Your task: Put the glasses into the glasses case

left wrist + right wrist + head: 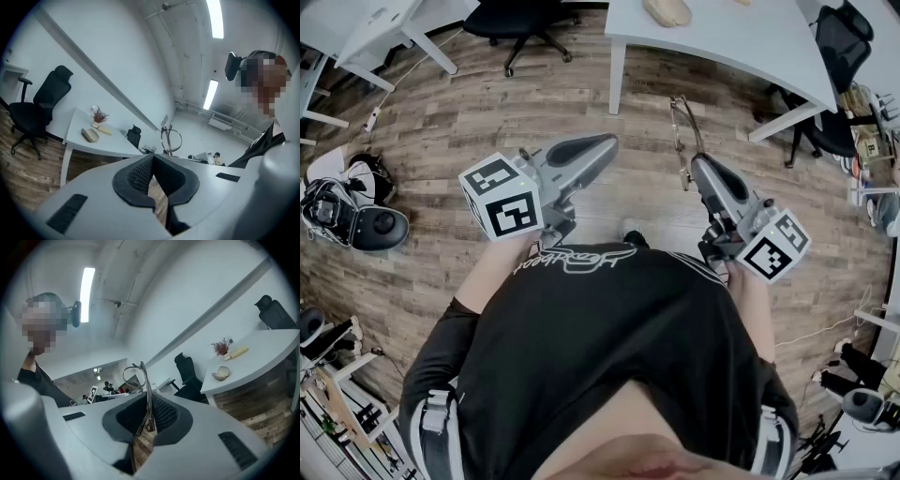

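The right gripper (701, 165) jaws pinch the glasses (682, 131) by the frame, holding them up over the floor (487, 112). The left gripper (605, 142) jaws are pressed together on nothing. A beige thing, possibly the case (667, 11), lies on the desk (731, 42) ahead.

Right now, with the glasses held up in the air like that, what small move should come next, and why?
Probably move the right gripper forward toward the table. Its fingers are shut on the glasses, which hang over the wood floor, while the case lies on that table, well ahead of them. The gap has to be closed before anything can go in.
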Tool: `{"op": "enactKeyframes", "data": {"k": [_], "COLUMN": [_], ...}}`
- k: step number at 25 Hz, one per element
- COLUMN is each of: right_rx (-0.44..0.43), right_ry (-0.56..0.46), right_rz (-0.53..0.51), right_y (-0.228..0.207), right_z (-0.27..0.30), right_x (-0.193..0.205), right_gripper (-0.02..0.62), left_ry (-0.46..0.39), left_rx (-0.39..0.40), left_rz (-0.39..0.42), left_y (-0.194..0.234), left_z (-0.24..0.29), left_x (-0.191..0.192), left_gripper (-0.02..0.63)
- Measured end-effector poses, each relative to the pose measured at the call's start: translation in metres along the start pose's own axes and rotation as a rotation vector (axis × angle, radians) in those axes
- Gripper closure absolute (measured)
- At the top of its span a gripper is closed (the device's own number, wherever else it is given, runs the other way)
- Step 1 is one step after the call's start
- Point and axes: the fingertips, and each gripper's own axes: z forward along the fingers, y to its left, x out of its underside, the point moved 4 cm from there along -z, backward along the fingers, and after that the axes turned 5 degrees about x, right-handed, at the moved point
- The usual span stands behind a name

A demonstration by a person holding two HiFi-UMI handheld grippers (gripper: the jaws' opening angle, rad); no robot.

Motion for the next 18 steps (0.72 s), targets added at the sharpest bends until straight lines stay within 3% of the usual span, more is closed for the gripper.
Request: {"op": "enactKeyframes", "data": {"k": [18], "right_rx": [0.032], "right_ry": [0.009], "right_rz": [0.03], "right_y": [-0.046], "right_z": [-0.006], "right_x": [-0.014], "right_gripper": [0.566], "left_ry": [0.026], "left_rx": [-0.035], "left_rz": [-0.02], "left_y": [0.009], "left_z": [0.042], "left_x": [0.004], "left_gripper": [0.6]}}
